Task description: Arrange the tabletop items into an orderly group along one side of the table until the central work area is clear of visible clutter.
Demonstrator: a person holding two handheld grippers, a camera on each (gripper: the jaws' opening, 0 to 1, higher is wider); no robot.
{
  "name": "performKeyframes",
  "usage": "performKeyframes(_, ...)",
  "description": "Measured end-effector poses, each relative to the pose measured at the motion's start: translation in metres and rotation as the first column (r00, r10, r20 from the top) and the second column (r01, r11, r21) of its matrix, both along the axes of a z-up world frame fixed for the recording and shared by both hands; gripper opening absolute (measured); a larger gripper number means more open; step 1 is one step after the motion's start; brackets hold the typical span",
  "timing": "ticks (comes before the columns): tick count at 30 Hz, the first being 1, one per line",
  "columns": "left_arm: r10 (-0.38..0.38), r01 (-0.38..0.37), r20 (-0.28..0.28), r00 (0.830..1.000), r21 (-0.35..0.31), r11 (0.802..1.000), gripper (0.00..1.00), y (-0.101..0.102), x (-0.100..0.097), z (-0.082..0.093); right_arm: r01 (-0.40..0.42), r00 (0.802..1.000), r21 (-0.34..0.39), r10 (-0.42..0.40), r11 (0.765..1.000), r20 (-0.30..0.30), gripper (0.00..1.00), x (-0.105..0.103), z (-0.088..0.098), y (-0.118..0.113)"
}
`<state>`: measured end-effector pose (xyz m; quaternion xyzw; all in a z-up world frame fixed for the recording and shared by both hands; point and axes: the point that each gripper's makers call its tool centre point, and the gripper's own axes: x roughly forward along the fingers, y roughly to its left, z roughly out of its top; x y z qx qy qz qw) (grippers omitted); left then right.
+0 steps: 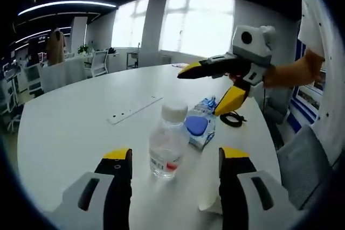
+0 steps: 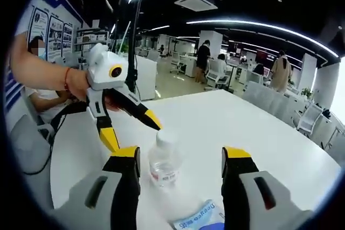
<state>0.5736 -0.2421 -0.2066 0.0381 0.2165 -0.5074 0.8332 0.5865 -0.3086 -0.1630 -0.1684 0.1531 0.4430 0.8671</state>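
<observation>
White table (image 1: pixel 70 127): bottle (image 1: pixel 166 146), wipes pack (image 1: pixel 202 127)

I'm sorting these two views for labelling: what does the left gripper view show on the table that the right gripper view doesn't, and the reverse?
The left gripper view alone shows a white power strip and a coiled black cable on the table. The right gripper view alone shows people standing among office desks behind the table. Both share the clear water bottle between open jaws, the blue packet beside it, and the opposite gripper: the right gripper in the left gripper view, the left gripper in the right gripper view.
</observation>
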Motion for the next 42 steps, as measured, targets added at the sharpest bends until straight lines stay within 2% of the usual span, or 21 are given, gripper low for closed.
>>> performKeyframes(9,0.062,-0.062,0.003,0.998,-0.004,0.998,0.66,0.017,-0.019,0.014,-0.033,0.999,-0.037,0.032,0.999,-0.037,0.61,-0.014,-0.007,-0.018)
performKeyframes(18,0.11,-0.111,-0.009,0.994,-0.019,0.994,0.67,0.031,-0.038,0.02,-0.06,0.993,-0.035,0.056,0.998,-0.101,0.63,-0.033,-0.016,-0.03)
performKeyframes(21,0.125,-0.125,-0.013,0.992,-0.024,0.992,0.68,0.034,-0.043,0.023,-0.093,0.986,-0.026,0.088,0.995,-0.143,0.62,-0.044,-0.018,-0.031)
performKeyframes(27,0.145,-0.146,-0.015,0.989,-0.014,0.989,0.7,0.042,-0.06,0.028,-0.152,0.975,-0.051,0.141,0.987,-0.169,0.62,-0.058,-0.026,-0.031)
performKeyframes(34,0.169,-0.169,-0.026,0.985,-0.012,0.985,0.7,0.052,-0.077,0.031,-0.221,0.946,-0.044,0.204,0.974,-0.251,0.57,-0.076,-0.046,-0.028)
performKeyframes(39,0.199,-0.2,-0.047,0.979,-0.021,0.98,0.71,0.059,-0.092,0.028,-0.288,0.912,-0.044,0.261,0.957,-0.315,0.51,-0.086,-0.065,-0.021)
performKeyframes(42,0.213,-0.214,-0.057,0.975,-0.008,0.977,0.7,0.063,-0.098,0.023,-0.318,0.901,-0.05,0.286,0.947,-0.326,0.47,-0.087,-0.072,-0.015)
